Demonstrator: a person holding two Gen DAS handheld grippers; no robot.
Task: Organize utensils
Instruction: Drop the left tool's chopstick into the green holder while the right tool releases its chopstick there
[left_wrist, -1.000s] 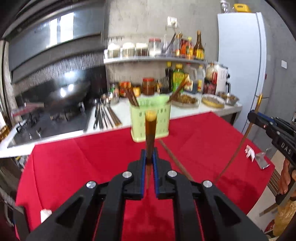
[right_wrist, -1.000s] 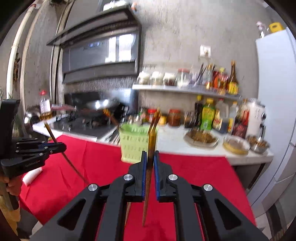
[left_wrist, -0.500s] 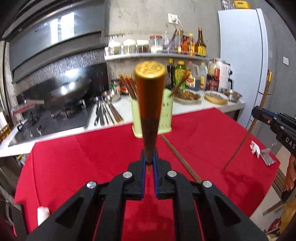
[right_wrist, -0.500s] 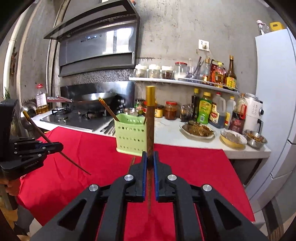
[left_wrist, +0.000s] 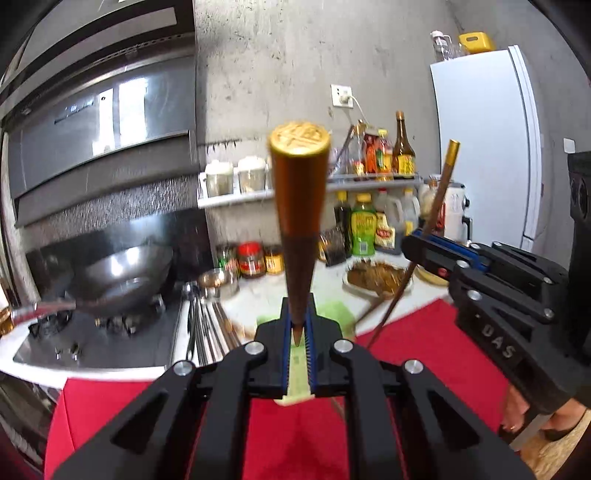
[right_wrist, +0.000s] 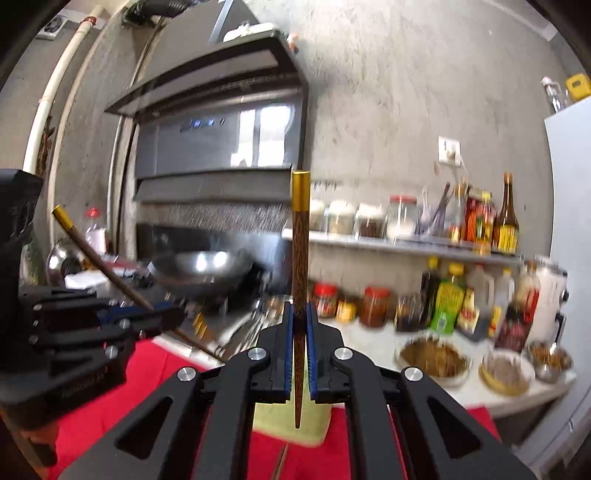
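Note:
In the left wrist view my left gripper (left_wrist: 298, 325) is shut on a brown chopstick (left_wrist: 299, 206) whose gold cap points up towards the camera. The pale green utensil holder (left_wrist: 334, 312) sits just behind and below the jaws, mostly hidden. At the right my right gripper (left_wrist: 417, 245) is shut on a second gold-tipped chopstick (left_wrist: 436, 206). In the right wrist view the right gripper (right_wrist: 300, 321) clamps its chopstick (right_wrist: 300, 258) upright over the green holder (right_wrist: 317, 421). The left gripper (right_wrist: 173, 317) holds its tilted chopstick (right_wrist: 96, 258) at the left.
A red cloth (left_wrist: 424, 350) covers the table. Behind it runs a white counter with a wok (left_wrist: 122, 273) on the stove, loose metal utensils (left_wrist: 207, 325), a plate of food (left_wrist: 376, 277), jars and bottles. A white fridge (left_wrist: 480, 147) stands at the right.
Both grippers have risen and moved forward to the green holder, which now lies low behind their jaws. The two held chopsticks stand more upright. The two grippers have come closer together.

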